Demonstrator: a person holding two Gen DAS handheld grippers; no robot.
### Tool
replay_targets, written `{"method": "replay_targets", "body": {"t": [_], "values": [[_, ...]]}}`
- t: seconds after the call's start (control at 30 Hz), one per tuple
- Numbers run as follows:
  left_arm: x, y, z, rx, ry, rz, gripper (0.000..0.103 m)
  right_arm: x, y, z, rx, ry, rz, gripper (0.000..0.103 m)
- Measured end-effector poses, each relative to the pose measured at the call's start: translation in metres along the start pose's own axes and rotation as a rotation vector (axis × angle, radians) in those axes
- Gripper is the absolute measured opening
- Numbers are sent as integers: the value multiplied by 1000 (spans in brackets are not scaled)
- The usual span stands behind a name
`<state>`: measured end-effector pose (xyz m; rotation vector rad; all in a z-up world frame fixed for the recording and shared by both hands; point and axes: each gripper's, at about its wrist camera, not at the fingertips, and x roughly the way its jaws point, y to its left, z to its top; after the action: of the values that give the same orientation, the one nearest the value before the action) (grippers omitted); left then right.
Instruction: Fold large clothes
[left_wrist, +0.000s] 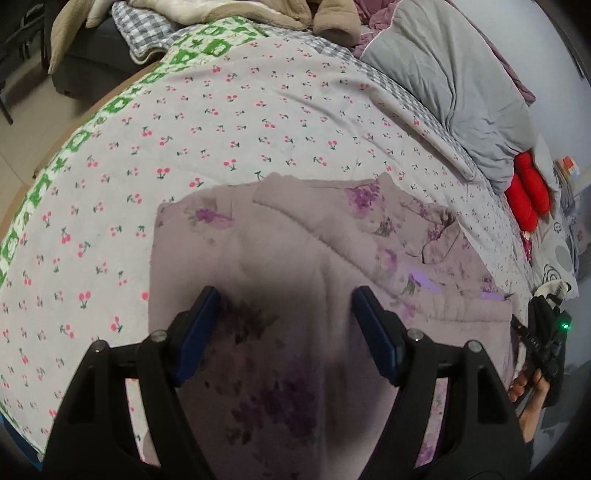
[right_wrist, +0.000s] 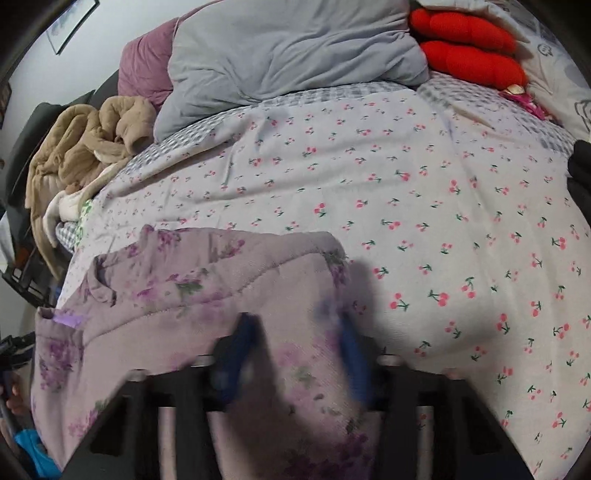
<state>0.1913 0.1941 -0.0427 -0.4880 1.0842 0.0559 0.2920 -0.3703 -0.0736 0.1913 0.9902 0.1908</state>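
- Two blue fingers of the left tool (left_wrist: 286, 325) stand spread wide over the lilac floral garment (left_wrist: 295, 240), released and grasping nothing; seemingly poised above the near, shadowed part to pick a fold edge. The garment lies partly folded on the cherry-print bedspread (left_wrist: 221, 122), flat for a neat crease.
- Right wrist view: the right tool (right_wrist: 295, 350) is blurred; its fingers look parted at the garment's right edge, likely about to take hold there.

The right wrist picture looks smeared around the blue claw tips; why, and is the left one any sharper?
Right wrist view: the right claw fingers are motion-blurred over the purple floral garment. Left wrist view: the left claw is crisp, casting a dark shadow on the fabric; both bend at the edges.
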Motion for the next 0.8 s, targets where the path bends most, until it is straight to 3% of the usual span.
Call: {"method": "replay_targets", "body": {"t": [0.03, 0.13, 0.2, 0.27, 0.33, 0.43, 0.5, 0.53, 0.67, 0.8], "values": [[1, 0, 0, 11, 2, 6, 59, -3, 3, 1, -10, -11, 3, 21], [4, -1, 0, 41, 9, 27, 55, -13, 14, 6, -32, -42, -13, 17], [3, 0, 1, 47, 1, 27, 60, -15, 19, 7, -48, -55, -20, 17], [5, 3, 1, 53, 10, 31, 79, -9, 18, 8, -41, -40, -27, 17], [10, 8, 2, 42, 29, 61, 80, -1, 15, 6, -32, -11, -22, 19], [11, 9, 3, 23, 14, 33, 78, 10, 10, 2, -25, 17, -22, 25], [9, 0, 4, 58, -10, 38, 49, 12, 12, 2, -27, 15, -29, 22], [8, -7, 4, 84, -18, 73, 24, 12, 13, 3, -36, 10, -38, 22], [-8, -15, 6, 87, -89, 88, 14, -3, 22, 9, -57, -44, -61, 14], [-46, 3, 17, -34, -206, -20, 14, -29, 25, 22, -26, -137, -20, 13]]}}
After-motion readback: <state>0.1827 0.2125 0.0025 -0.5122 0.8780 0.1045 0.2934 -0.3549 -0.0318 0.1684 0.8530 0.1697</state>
